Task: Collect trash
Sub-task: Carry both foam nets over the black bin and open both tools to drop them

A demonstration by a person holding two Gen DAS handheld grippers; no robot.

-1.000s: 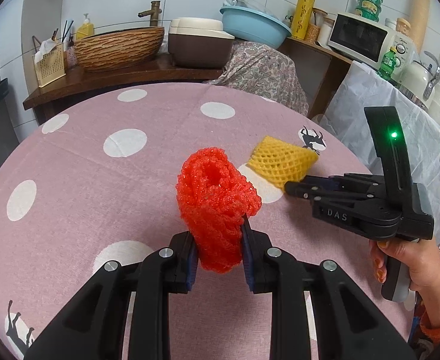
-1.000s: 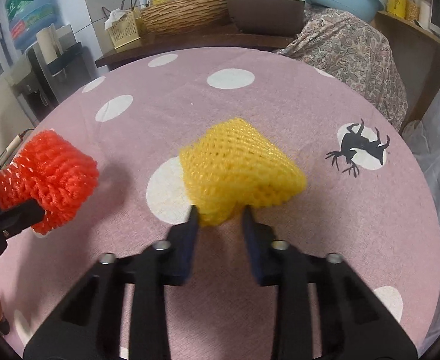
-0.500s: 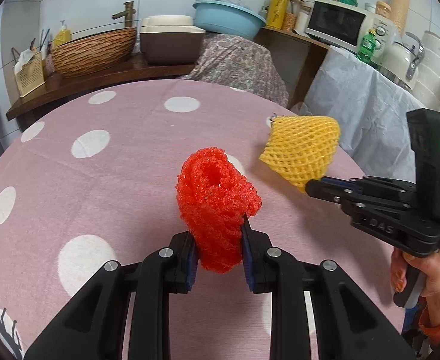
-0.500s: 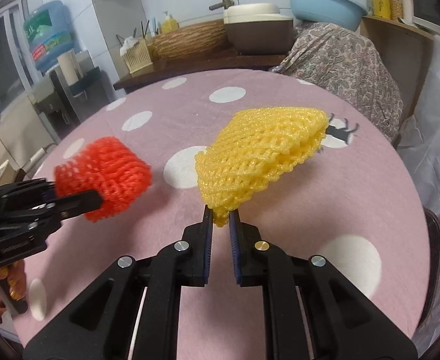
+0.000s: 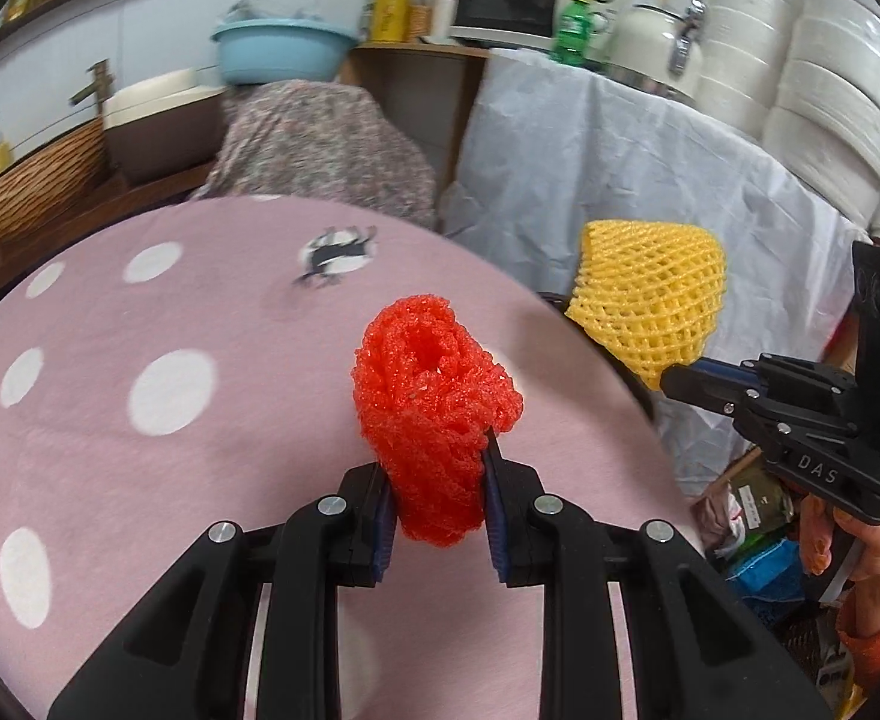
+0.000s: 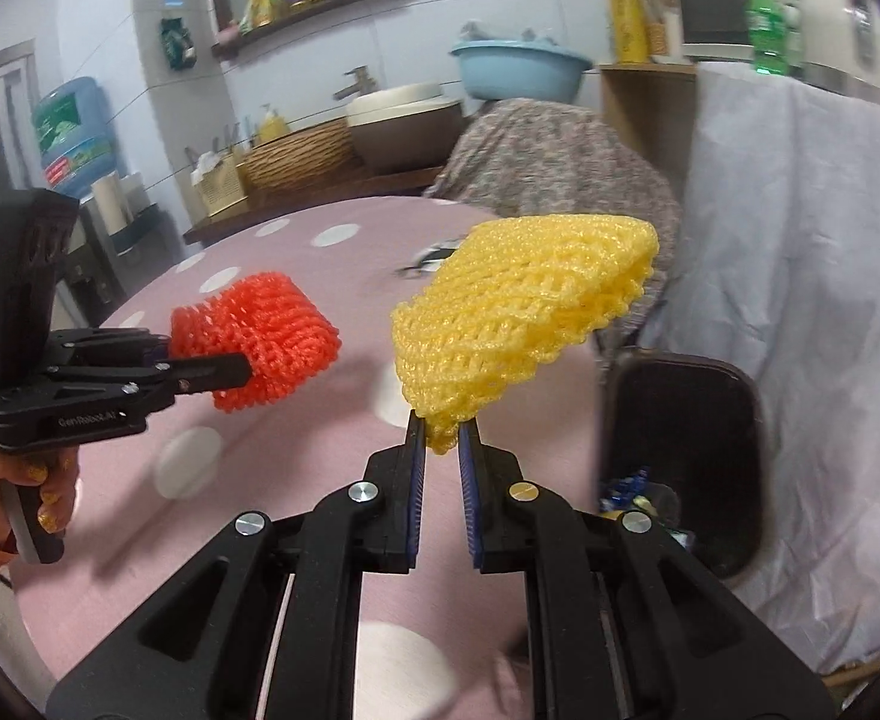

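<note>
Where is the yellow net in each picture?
Left wrist view: the yellow net is at the right, held by the right gripper past the table's edge.
Right wrist view: the yellow net is in the middle, just above the right gripper that pinches its lower tip.
Shared landmark: the red net in the left gripper, to the left of the yellow one in both.

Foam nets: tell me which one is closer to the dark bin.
The yellow foam net in the right tool, beside the bin; the red net hangs over the table.
</note>
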